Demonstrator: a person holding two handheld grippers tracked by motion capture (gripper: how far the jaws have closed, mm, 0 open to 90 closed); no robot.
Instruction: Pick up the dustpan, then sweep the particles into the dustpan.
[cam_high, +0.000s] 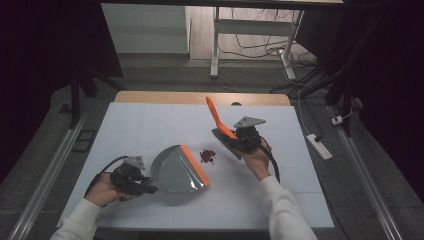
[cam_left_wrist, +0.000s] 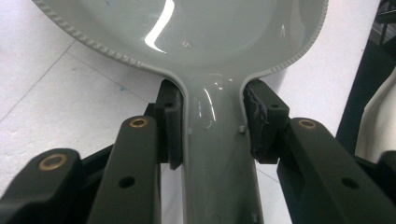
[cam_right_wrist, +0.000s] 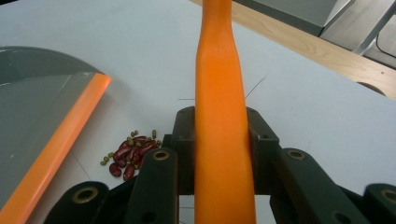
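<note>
White matte table, glossy grey dustpan, reddish beans.

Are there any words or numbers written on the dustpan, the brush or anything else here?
No readable text anywhere.
Dustpan: small moulded marks on its handle, too small to read.
Brush handle: plain orange, no writing.
White table cover: blank.
Power strip on the floor: too small to tell.

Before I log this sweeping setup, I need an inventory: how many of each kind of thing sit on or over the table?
Dustpan, grey with orange lip: 1
Brush with orange handle: 1
Pile of beans: 1
Hand-held grippers, left gripper and right gripper: 2
Total: 5
</note>
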